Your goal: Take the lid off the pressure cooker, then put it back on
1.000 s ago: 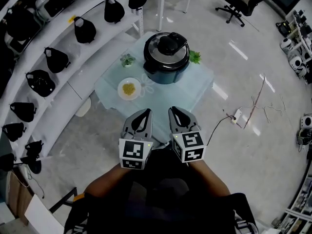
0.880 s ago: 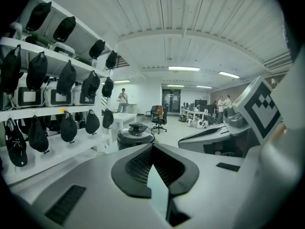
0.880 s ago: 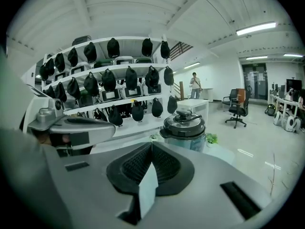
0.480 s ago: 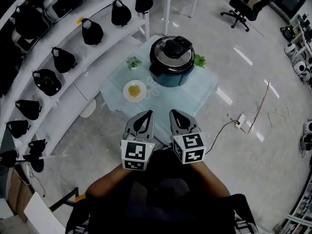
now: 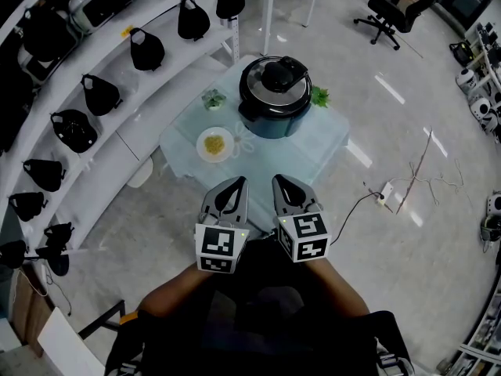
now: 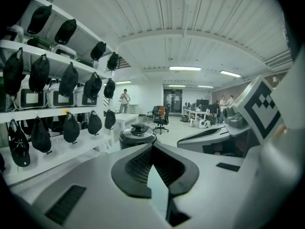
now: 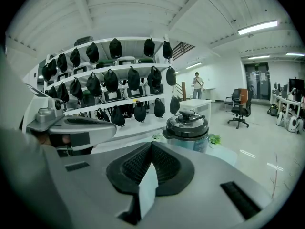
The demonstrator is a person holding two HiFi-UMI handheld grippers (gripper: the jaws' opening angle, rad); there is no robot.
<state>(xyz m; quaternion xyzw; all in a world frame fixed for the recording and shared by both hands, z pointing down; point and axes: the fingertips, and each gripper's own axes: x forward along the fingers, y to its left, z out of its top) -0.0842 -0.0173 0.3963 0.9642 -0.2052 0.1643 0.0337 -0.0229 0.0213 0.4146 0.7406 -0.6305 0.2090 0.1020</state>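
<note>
Ahead, round glossy black pressure cooker (image 5: 274,92)

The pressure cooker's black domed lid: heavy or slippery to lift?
Probably stiff and fairly heavy: the black domed lid looks thick and solid. Its glossy top may be slippery; the raised black handle should give a firmer hold.

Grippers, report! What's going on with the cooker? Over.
Left gripper shut, empty. Right gripper shut, empty. Pressure cooker lid on, untouched. Plate left of cooker, aside.
</note>
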